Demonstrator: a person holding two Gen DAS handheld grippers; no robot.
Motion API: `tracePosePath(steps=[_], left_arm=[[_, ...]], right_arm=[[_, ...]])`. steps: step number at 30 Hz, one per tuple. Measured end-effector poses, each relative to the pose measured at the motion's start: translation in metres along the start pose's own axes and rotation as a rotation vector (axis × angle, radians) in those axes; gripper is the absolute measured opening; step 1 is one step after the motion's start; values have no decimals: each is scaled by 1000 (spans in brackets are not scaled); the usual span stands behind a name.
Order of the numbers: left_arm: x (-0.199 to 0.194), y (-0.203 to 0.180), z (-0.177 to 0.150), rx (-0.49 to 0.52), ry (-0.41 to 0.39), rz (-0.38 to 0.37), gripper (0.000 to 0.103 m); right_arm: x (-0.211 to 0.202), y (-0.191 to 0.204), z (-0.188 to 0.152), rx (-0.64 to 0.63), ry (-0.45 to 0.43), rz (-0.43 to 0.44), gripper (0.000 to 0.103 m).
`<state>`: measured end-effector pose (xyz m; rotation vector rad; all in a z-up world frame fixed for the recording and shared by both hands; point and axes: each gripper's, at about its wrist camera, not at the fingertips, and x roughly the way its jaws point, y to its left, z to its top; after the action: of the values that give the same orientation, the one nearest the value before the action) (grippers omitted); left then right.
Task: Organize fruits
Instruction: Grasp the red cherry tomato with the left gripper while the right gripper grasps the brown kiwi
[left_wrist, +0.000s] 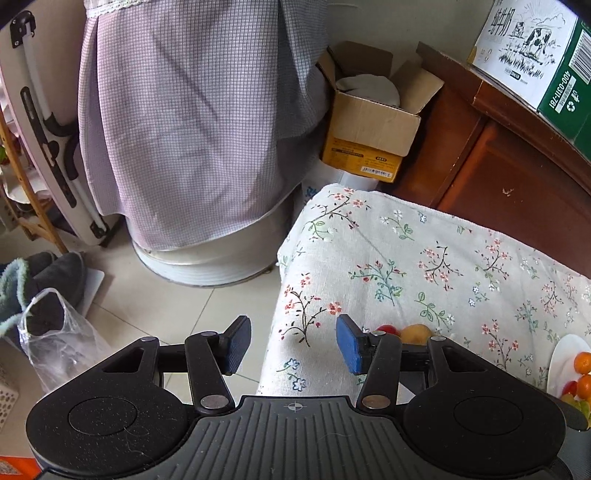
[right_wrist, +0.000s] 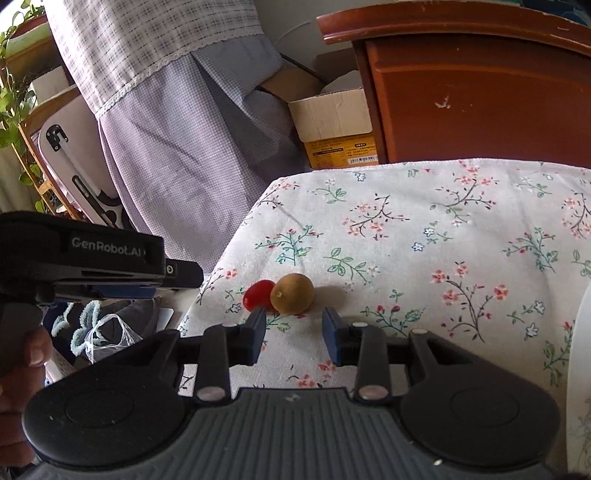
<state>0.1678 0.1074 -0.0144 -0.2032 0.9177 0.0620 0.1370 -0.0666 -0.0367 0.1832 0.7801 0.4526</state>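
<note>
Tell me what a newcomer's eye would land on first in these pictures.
First, the round brown fruit touching a red cherry tomato on the floral tablecloth, just ahead of the open right gripper. Next, the white plate of orange and red fruit at the right edge of the left wrist view.

Floral white tablecloth (right_wrist: 424, 229), red tomato (right_wrist: 258, 293), tan-brown longan (right_wrist: 292, 294), lilac checked cover (left_wrist: 177, 122)

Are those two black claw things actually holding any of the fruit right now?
No, nothing is held. The left gripper and right gripper both stand open and empty; the round brownish-yellow fruit and small red tomato lie on the floral tablecloth.
</note>
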Motion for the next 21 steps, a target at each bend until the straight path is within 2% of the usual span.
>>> tracePosePath(steps=[6, 10, 12, 13, 21], left_arm=[[2, -4, -4, 55, -21, 11, 48], [4, -5, -5, 46, -10, -34, 48], [5, -7, -6, 60, -11, -41, 48], [5, -9, -7, 69, -13, -44, 48], [8, -26, -15, 165, -61, -109, 48]], right_arm=[[5, 3, -1, -54, -28, -29, 35], [8, 2, -1, -74, -46, -21, 35], [9, 2, -1, -83, -51, -17, 30], [9, 1, -1, -80, -52, -8, 27], [-8, -15, -6, -2, -70, -35, 27]])
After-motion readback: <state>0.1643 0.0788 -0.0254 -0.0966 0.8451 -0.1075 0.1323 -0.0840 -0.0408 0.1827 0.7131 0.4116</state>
